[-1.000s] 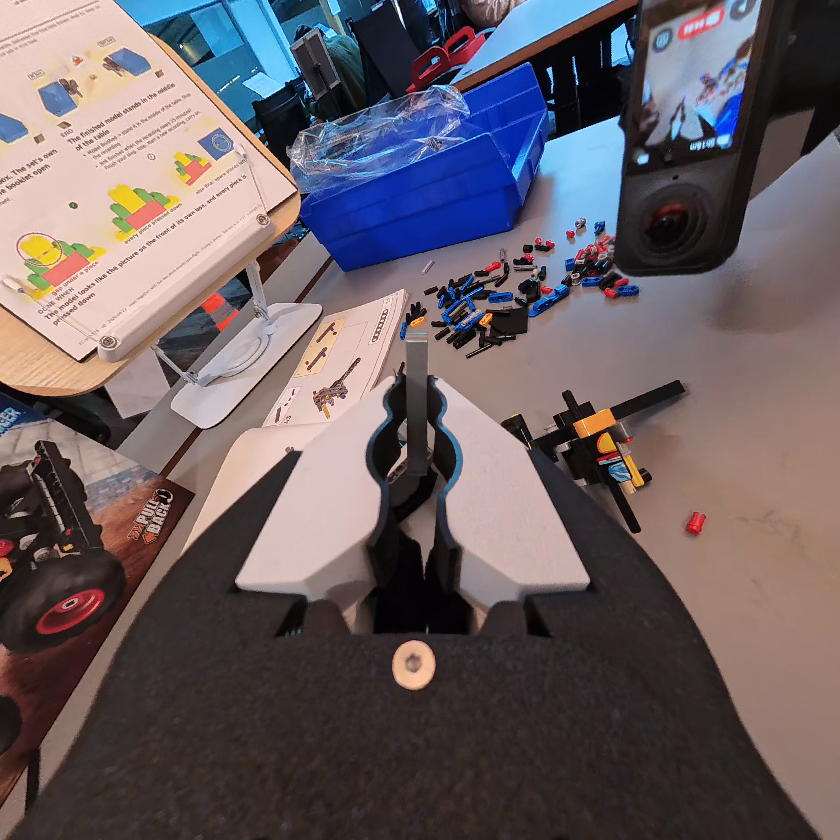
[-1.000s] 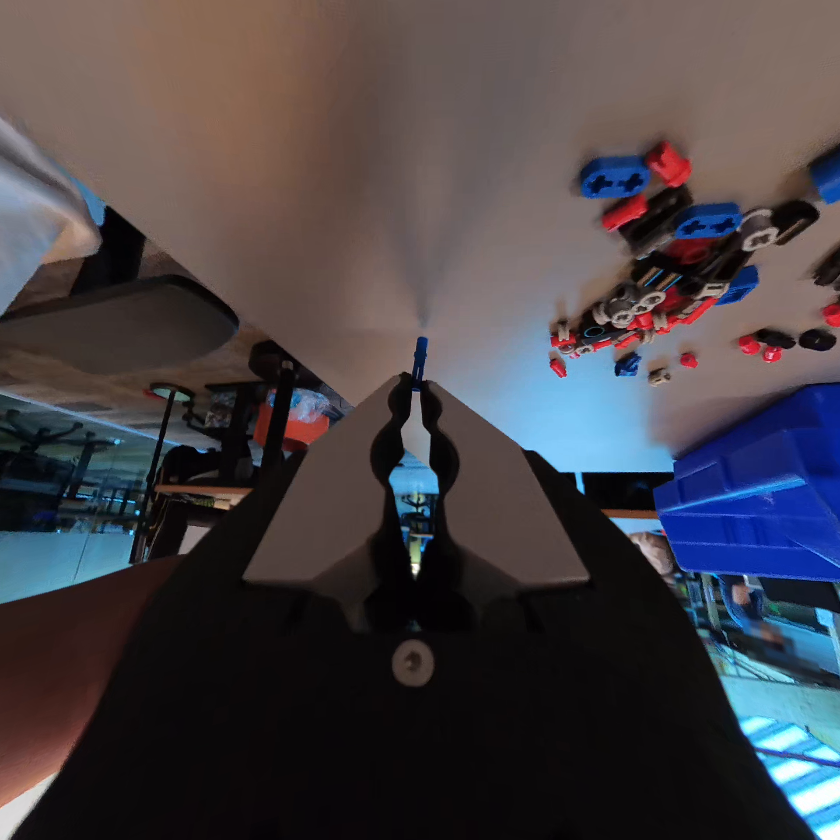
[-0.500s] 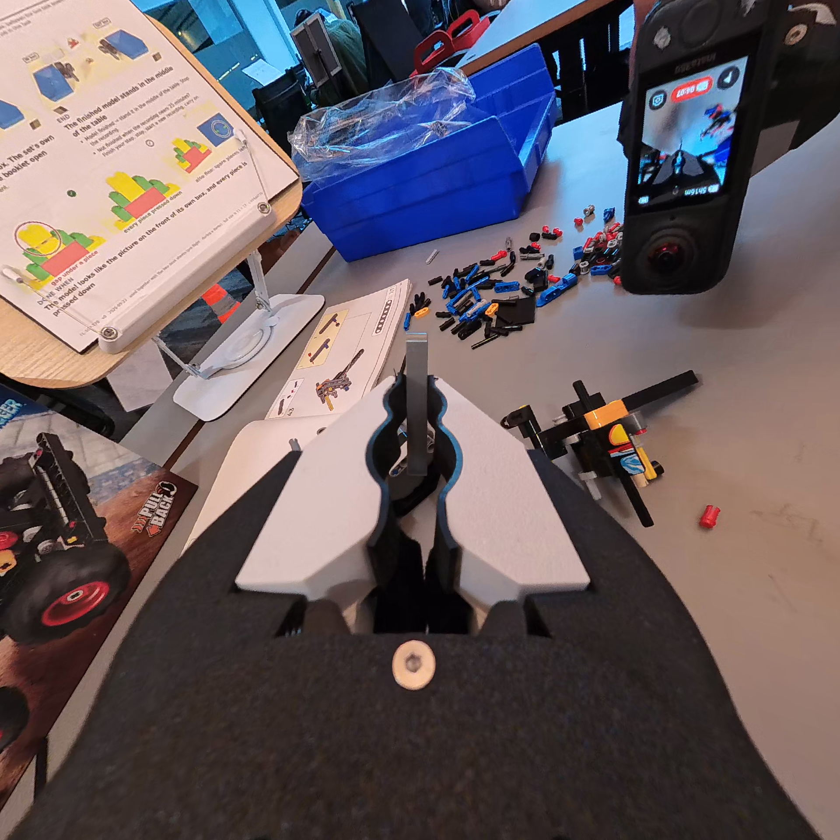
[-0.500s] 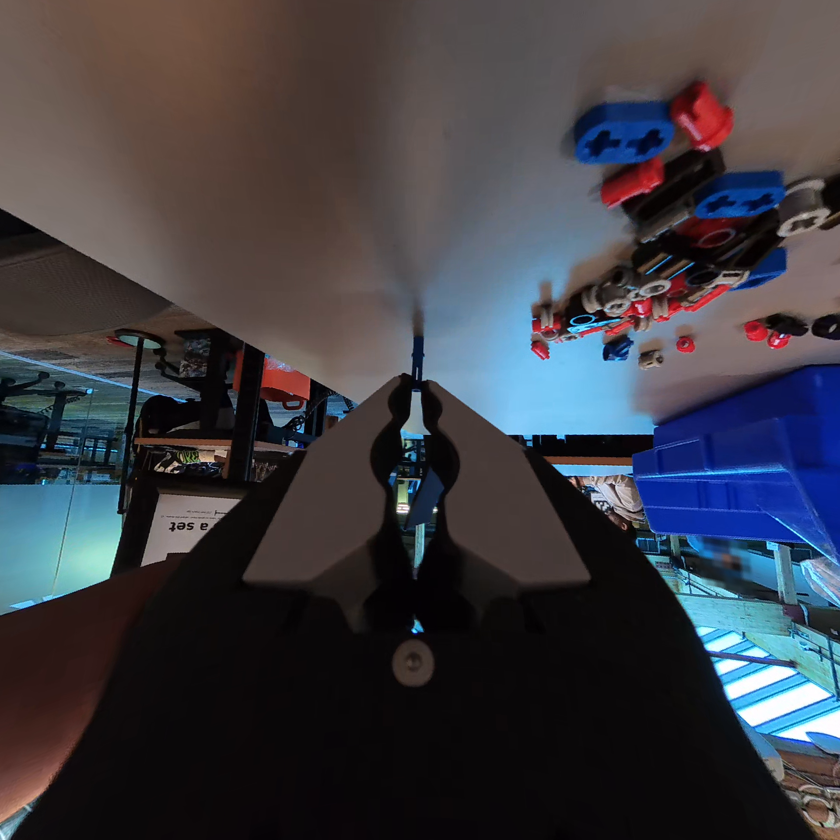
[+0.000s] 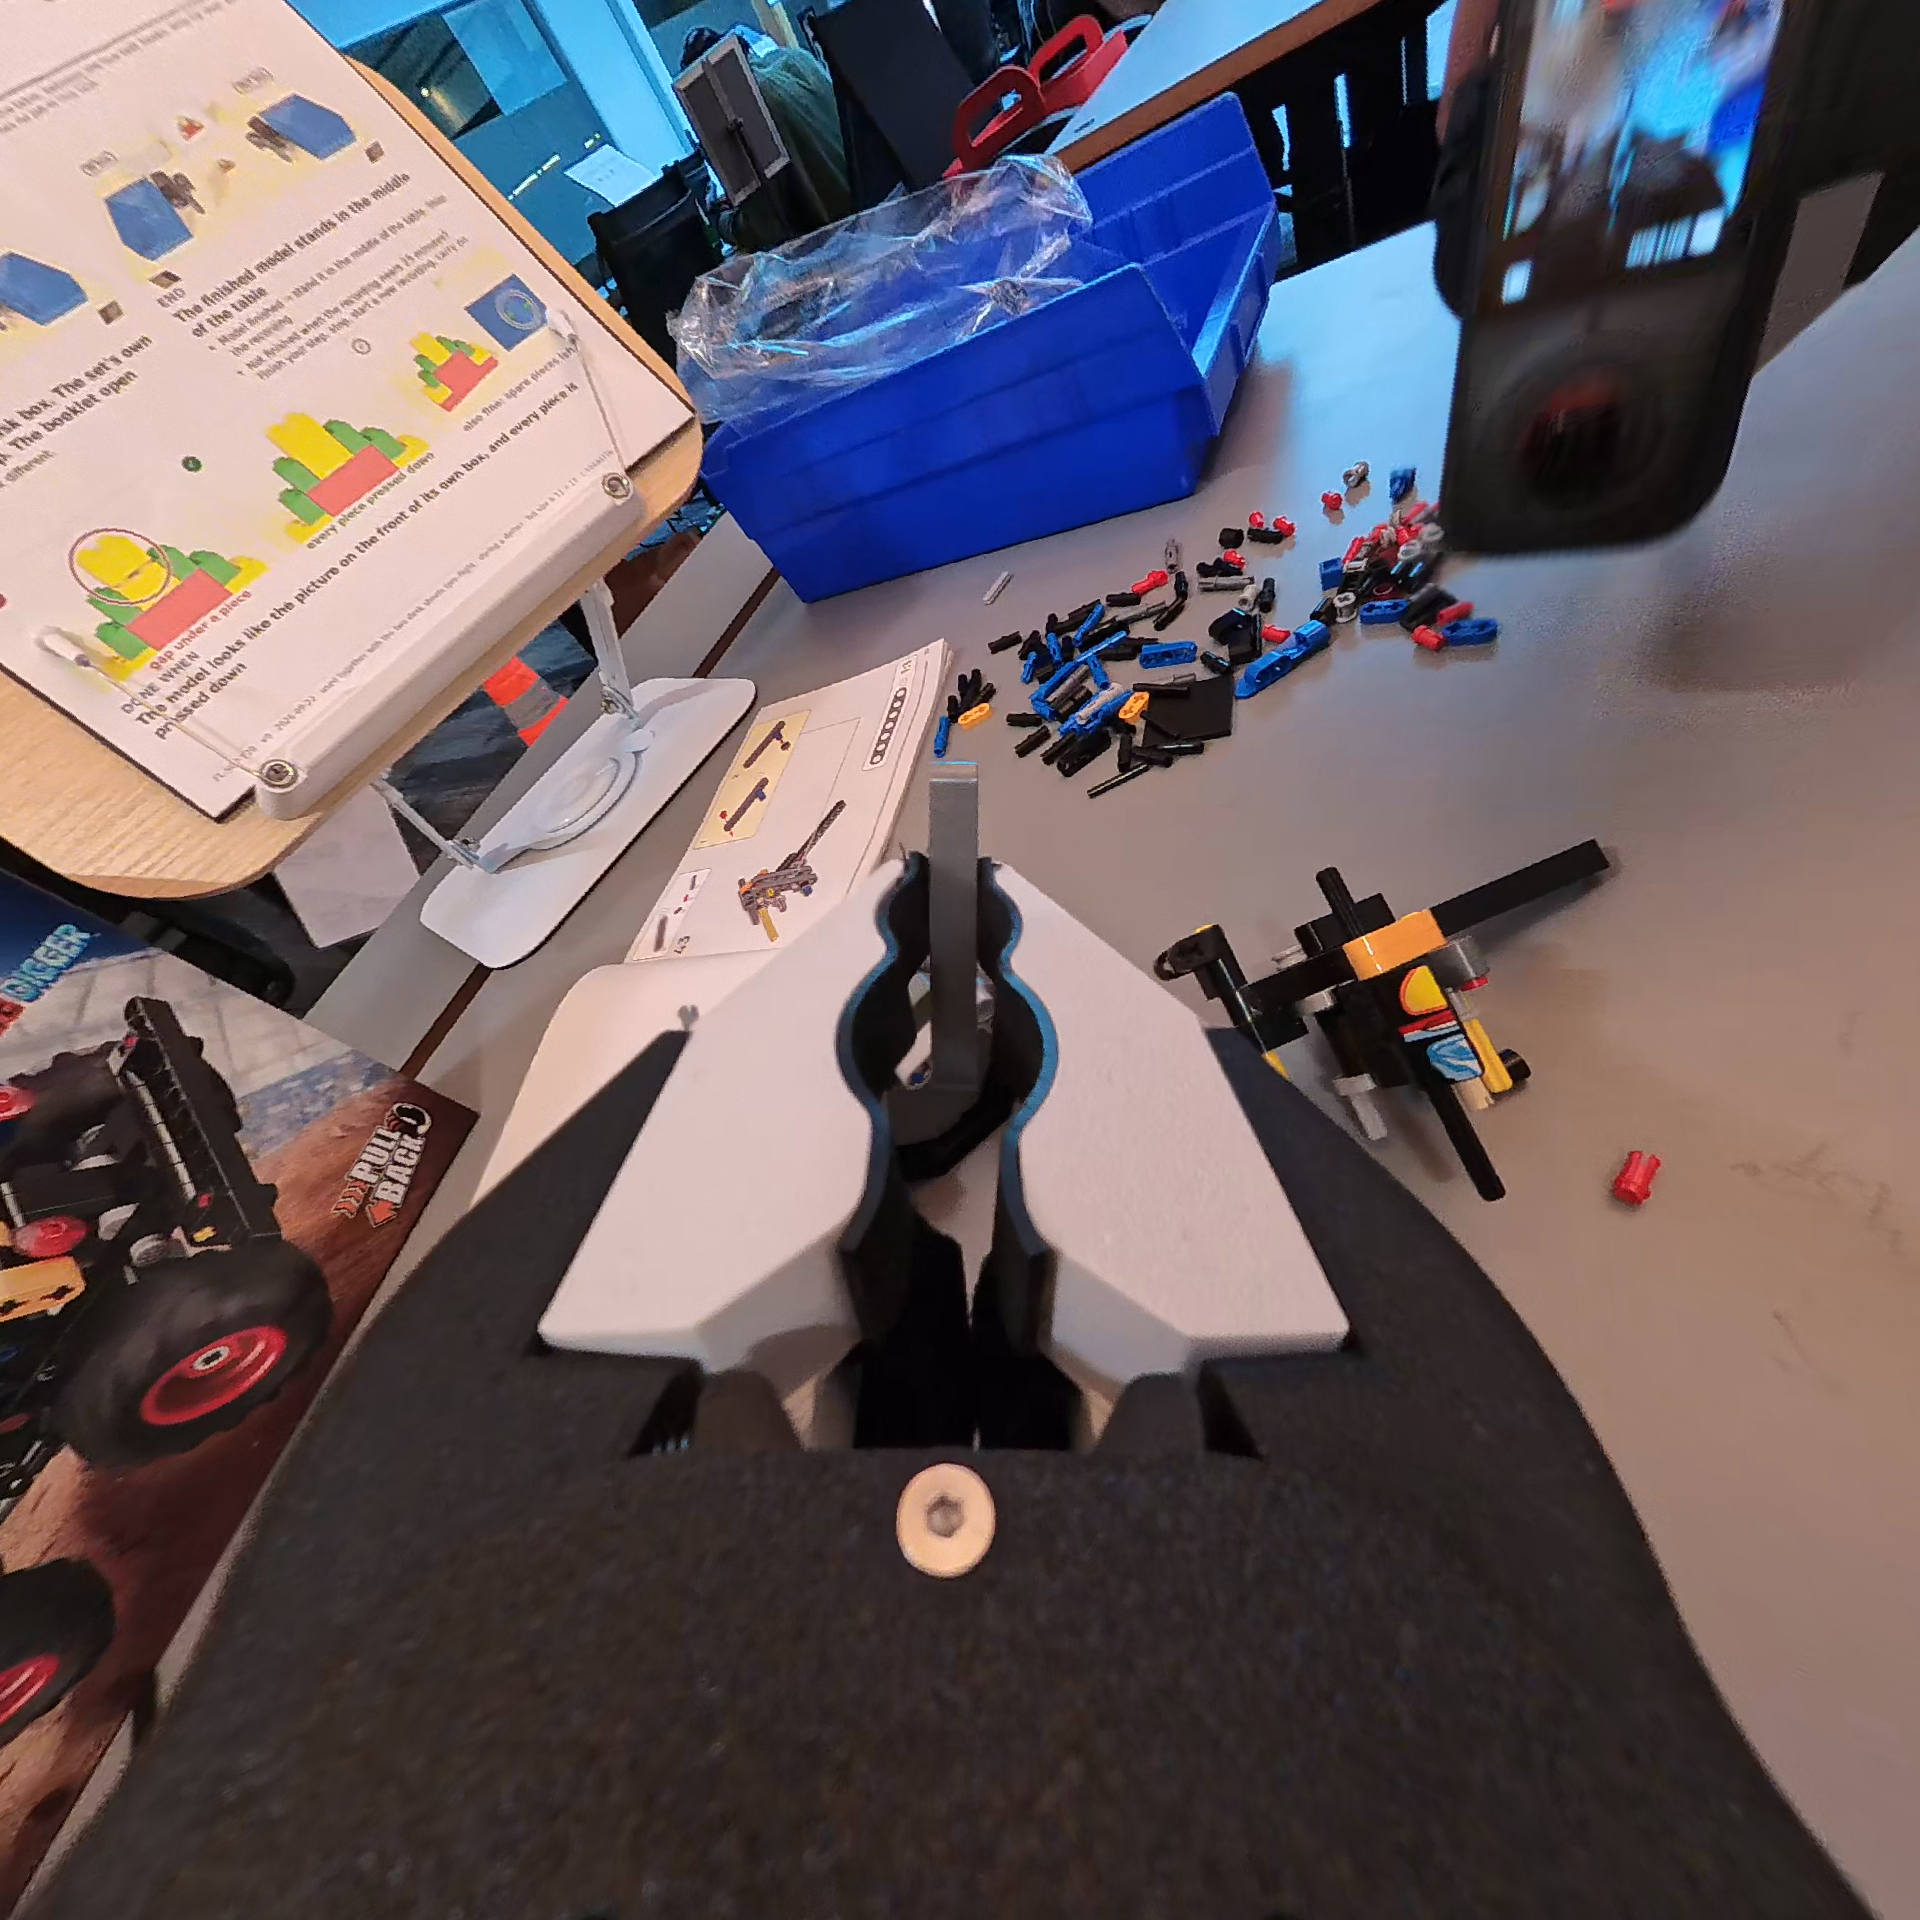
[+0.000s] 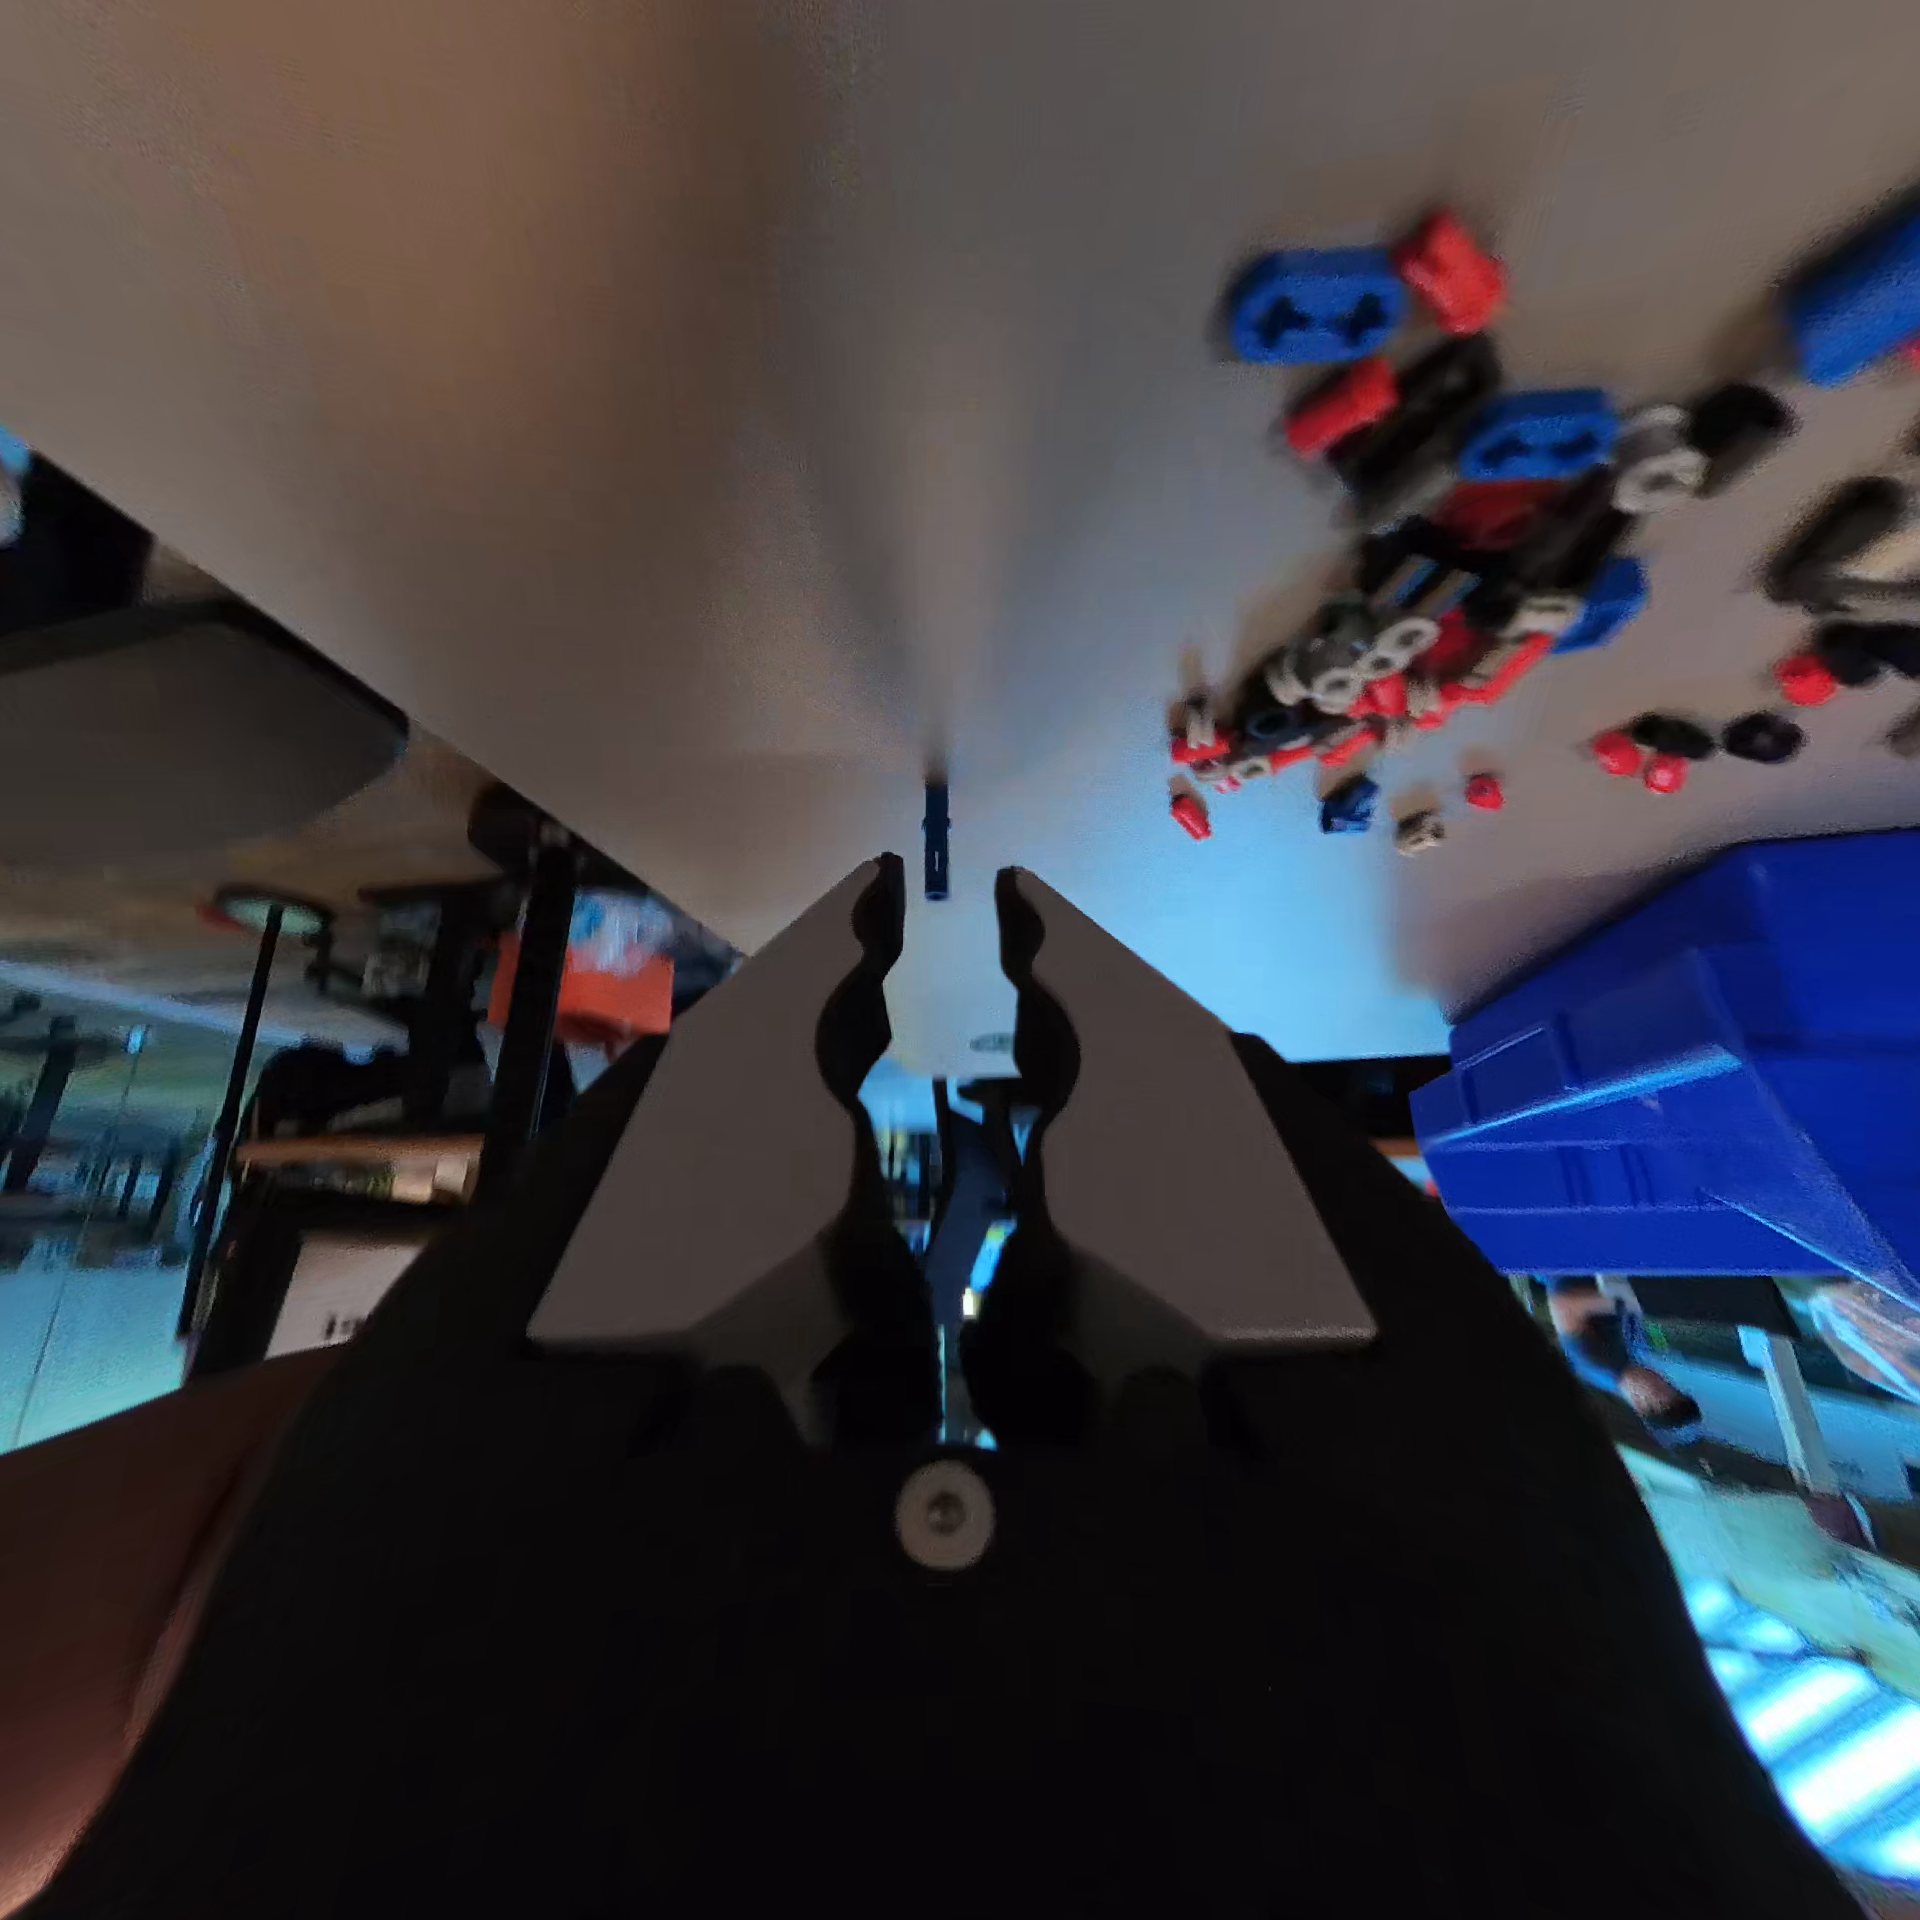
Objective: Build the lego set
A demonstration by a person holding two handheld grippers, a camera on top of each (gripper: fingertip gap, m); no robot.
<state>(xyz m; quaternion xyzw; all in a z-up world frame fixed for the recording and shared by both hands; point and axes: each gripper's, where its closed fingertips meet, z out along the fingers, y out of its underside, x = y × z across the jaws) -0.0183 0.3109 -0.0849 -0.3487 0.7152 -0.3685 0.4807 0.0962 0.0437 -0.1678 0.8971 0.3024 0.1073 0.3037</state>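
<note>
My left gripper (image 5: 951,868) is shut on a long grey beam (image 5: 954,821) that sticks out past its fingertips, held above the table. A black, orange and yellow part-built model (image 5: 1382,997) lies to its right, with a loose red piece (image 5: 1634,1179) beside it. My right gripper (image 6: 948,878) is open, turned upside down to the table. A small blue pin (image 6: 937,852) lies just beyond its fingertips, free of both fingers. A pile of loose red, blue and black pieces (image 6: 1455,582) lies to its right and also shows in the left wrist view (image 5: 1195,665).
A blue bin (image 5: 987,416) with a clear plastic bag stands behind the pile. An open instruction booklet (image 5: 810,800), a sheet on a stand (image 5: 260,364) and the set's box (image 5: 156,1195) are at the left. The right gripper's camera body (image 5: 1600,312) hangs at the top right. One gripper's finger ends stand about 30 cm off the other's. Between my left fingertips and the loose red piece (image 5: 1634,1179) there is roughly 15 cm.
My right gripper has opened and let go of the blue pin, which now lies just past its tips. My left gripper still holds the grey beam in about the same place.
</note>
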